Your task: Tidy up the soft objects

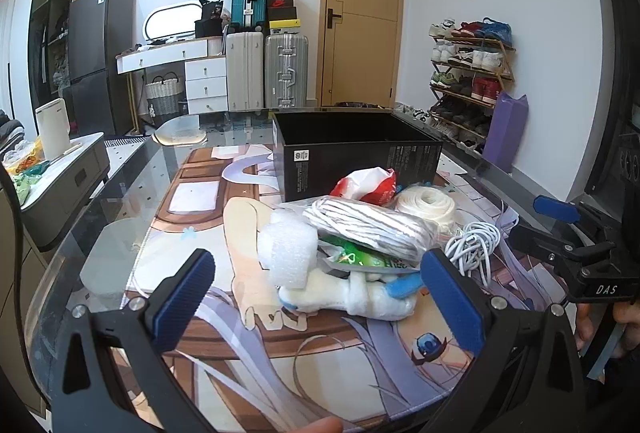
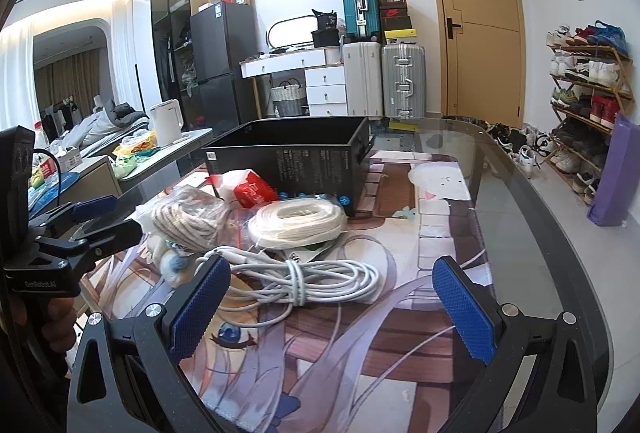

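Pile: soft things heaped mid-desk on the printed mat [image 1: 192,193], just in front of the open black box [image 1: 352,153], which looks empty from here.
Plush: white toy [image 1: 352,299] lying at the near edge of the pile, under a green packet [image 1: 360,259]; light and squashy, best pinched across its body.
Foam: white wrap [image 1: 288,253] leaning on the plush's left side; featherlight, crushes easily.
Bagged rope: coil in clear plastic [image 1: 372,229] on top; the bag is probably slippery, so grip through to the rope.
White coil: rope bundle [image 2: 298,219] nearest the box, floppy; take it across the windings.
Cable: tied white lead [image 2: 304,281] on the right side; grab at the tie or loops will trail.
Red bag: crumpled [image 2: 252,189] against the box wall.
Left gripper [image 1: 316,303]: jaws wide apart, empty, framing the plush.
Right gripper [image 2: 330,307]: spread wide, holding nothing, facing the cable.
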